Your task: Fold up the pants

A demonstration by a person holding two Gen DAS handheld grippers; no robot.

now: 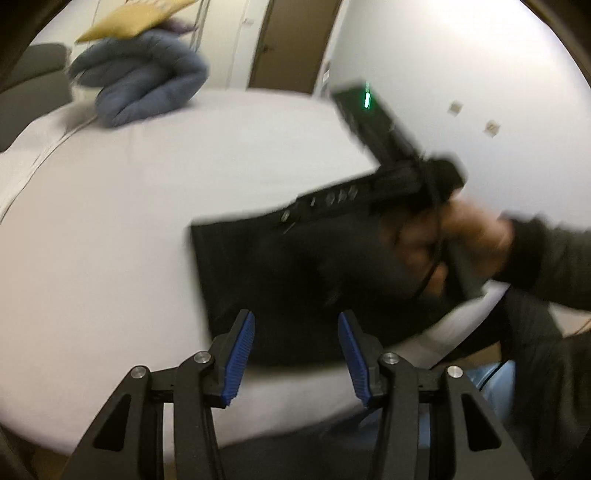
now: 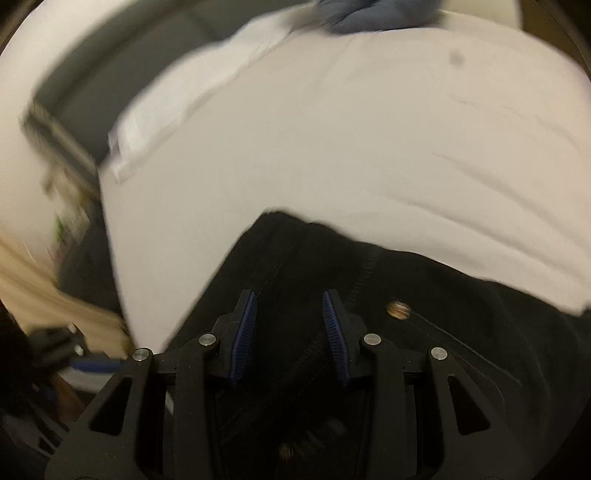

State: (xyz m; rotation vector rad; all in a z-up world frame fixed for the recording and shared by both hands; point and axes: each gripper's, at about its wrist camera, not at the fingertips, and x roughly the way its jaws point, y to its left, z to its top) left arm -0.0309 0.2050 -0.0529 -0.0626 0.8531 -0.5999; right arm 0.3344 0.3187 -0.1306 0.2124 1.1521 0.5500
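Observation:
The black pants lie folded into a compact rectangle on the white bed sheet. My left gripper is open, its blue pads just above the near edge of the pants, holding nothing. The right gripper's body and the hand holding it are over the far right side of the pants. In the right wrist view the right gripper is open right above the black pants, near a seam and a brass rivet. Both views are motion blurred.
A blue padded garment with a tan pillow on it lies at the far end of the bed. A brown door and white wall stand behind. The bed's left edge drops to a dark floor.

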